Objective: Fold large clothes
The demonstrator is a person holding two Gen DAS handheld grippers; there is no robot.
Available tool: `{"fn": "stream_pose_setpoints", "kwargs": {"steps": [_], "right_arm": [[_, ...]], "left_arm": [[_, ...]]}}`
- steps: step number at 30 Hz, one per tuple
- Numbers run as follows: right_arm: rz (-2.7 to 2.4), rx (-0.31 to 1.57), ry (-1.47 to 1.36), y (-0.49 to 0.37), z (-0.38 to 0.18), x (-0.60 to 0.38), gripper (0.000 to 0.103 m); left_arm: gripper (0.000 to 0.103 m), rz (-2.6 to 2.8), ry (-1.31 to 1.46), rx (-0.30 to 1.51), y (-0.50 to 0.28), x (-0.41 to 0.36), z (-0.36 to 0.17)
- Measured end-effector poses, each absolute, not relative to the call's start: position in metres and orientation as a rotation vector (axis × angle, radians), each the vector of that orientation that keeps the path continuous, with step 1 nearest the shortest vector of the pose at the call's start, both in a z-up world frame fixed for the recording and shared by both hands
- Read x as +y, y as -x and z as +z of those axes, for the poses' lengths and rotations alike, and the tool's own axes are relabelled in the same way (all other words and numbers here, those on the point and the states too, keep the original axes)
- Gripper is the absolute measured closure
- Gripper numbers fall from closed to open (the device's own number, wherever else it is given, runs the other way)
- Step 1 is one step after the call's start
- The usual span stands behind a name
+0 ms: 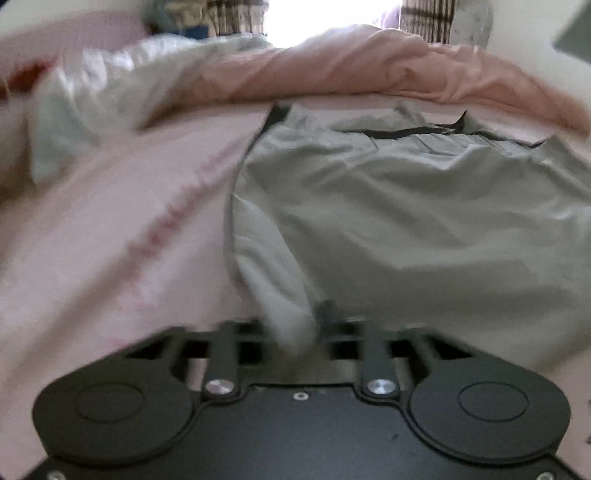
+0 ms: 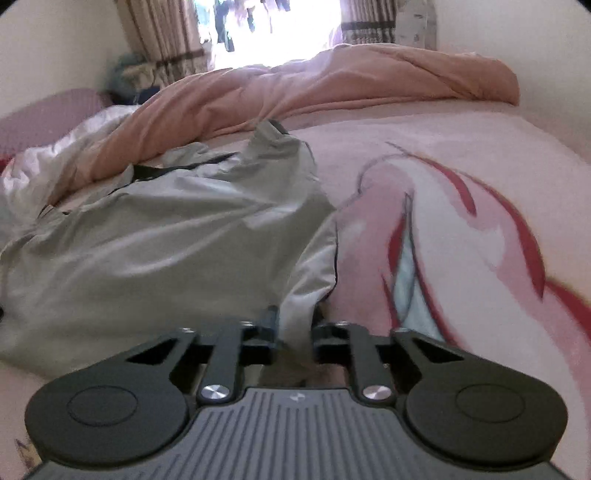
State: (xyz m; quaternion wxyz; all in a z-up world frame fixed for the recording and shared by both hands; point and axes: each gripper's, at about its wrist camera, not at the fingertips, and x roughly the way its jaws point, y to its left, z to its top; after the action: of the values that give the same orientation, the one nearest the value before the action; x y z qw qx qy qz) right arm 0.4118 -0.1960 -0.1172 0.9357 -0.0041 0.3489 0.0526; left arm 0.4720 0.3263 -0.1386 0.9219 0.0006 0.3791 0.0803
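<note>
A large grey-green garment [image 1: 388,221] with black trim lies spread on a pink bed sheet [image 1: 110,240]. My left gripper [image 1: 291,325] is shut on the garment's near left corner, and the cloth bunches up between its jaws. In the right wrist view the same garment [image 2: 166,236] lies to the left. My right gripper [image 2: 295,325] is shut on its near right corner, and a fold of cloth rises from between the jaws. The view from the left wrist is blurred.
A rumpled peach quilt [image 2: 332,81] lies across the far side of the bed. White bedding [image 1: 110,81] is heaped at the far left. The sheet has a red and pink print [image 2: 461,221] on the right. Curtains [image 2: 166,33] and a bright window stand behind.
</note>
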Motion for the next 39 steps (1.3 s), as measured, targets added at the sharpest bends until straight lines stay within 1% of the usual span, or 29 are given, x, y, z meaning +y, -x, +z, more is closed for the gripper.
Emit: {"fn": "stream_pose_setpoints", "kwargs": {"steps": [3, 5, 6, 7, 9, 10, 11, 13, 15, 16, 17, 18, 19, 20, 21, 25, 26, 27, 29, 30, 32, 34, 36, 39], "right_arm": [[0.132, 0.652, -0.026, -0.385, -0.070, -0.191, 0.092], [0.129, 0.641, -0.036, -0.354, -0.040, -0.190, 0.094], [0.111, 0.622, -0.007, -0.332, -0.026, -0.186, 0.095], [0.106, 0.602, 0.034, -0.310, -0.017, -0.182, 0.096], [0.068, 0.585, 0.081, -0.272, -0.013, -0.182, 0.098], [0.038, 0.605, 0.080, -0.258, -0.019, -0.187, 0.098], [0.018, 0.644, 0.081, -0.253, -0.029, -0.194, 0.101], [-0.091, 0.700, 0.086, -0.251, -0.067, -0.215, 0.103], [-0.195, 0.782, 0.106, -0.264, -0.110, -0.234, 0.094], [-0.225, 0.842, 0.091, -0.270, -0.127, -0.241, 0.093], [-0.224, 0.782, 0.079, -0.264, -0.130, -0.241, 0.084], [-0.228, 0.758, 0.069, -0.259, -0.128, -0.239, 0.078], [-0.218, 0.758, 0.069, -0.258, -0.126, -0.236, 0.078], [-0.196, 0.729, 0.077, -0.255, -0.121, -0.229, 0.078], [-0.184, 0.690, 0.083, -0.249, -0.116, -0.224, 0.078], [-0.111, 0.540, 0.070, -0.239, -0.092, -0.187, 0.078], [-0.048, 0.505, 0.027, -0.240, -0.086, -0.178, 0.078], [0.012, 0.486, -0.020, -0.245, -0.086, -0.168, 0.076], [0.131, 0.505, -0.124, -0.259, -0.090, -0.137, 0.076], [0.174, 0.541, -0.144, -0.270, -0.097, -0.116, 0.076], [0.234, 0.624, -0.098, -0.289, -0.114, -0.082, 0.076], [0.290, 0.709, -0.040, -0.296, -0.131, -0.058, 0.077], [0.309, 0.746, -0.003, -0.291, -0.142, -0.049, 0.078], [0.251, 0.745, 0.024, -0.288, -0.139, -0.053, 0.077]], "left_arm": [[0.096, 0.156, 0.046, 0.691, -0.450, 0.333, -0.097], [0.102, 0.187, 0.128, 0.590, -0.416, 0.342, -0.060], [0.102, 0.174, 0.153, 0.548, -0.390, 0.342, -0.042], [0.102, 0.166, 0.137, 0.510, -0.362, 0.336, -0.027], [0.103, 0.238, 0.036, 0.499, -0.320, 0.320, -0.017], [0.103, 0.286, 0.000, 0.503, -0.303, 0.317, -0.020], [0.103, 0.273, -0.003, 0.539, -0.291, 0.320, -0.030], [0.103, 0.252, 0.034, 0.608, -0.278, 0.330, -0.061], [0.103, 0.277, 0.053, 0.697, -0.281, 0.338, -0.096], [0.103, 0.287, 0.074, 0.719, -0.283, 0.340, -0.109], [0.101, 0.287, 0.097, 0.748, -0.286, 0.341, -0.119], [0.096, 0.274, 0.102, 0.769, -0.287, 0.339, -0.124], [0.094, 0.268, 0.093, 0.758, -0.288, 0.333, -0.125], [0.077, 0.266, 0.082, 0.739, -0.288, 0.325, -0.125], [0.058, 0.256, 0.066, 0.720, -0.288, 0.319, -0.122], [0.035, 0.206, 0.049, 0.623, -0.301, 0.281, -0.104], [0.016, 0.187, 0.075, 0.593, -0.306, 0.270, -0.102], [0.000, 0.177, 0.104, 0.566, -0.312, 0.260, -0.099], [0.000, 0.140, 0.171, 0.533, -0.325, 0.235, -0.104], [0.000, 0.106, 0.178, 0.548, -0.333, 0.221, -0.109], [0.000, 0.083, 0.131, 0.623, -0.350, 0.191, -0.120], [0.000, 0.072, 0.083, 0.655, -0.355, 0.173, -0.133], [0.000, 0.070, 0.035, 0.688, -0.358, 0.167, -0.145], [0.000, 0.139, -0.001, 0.734, -0.360, 0.178, -0.159]]}}
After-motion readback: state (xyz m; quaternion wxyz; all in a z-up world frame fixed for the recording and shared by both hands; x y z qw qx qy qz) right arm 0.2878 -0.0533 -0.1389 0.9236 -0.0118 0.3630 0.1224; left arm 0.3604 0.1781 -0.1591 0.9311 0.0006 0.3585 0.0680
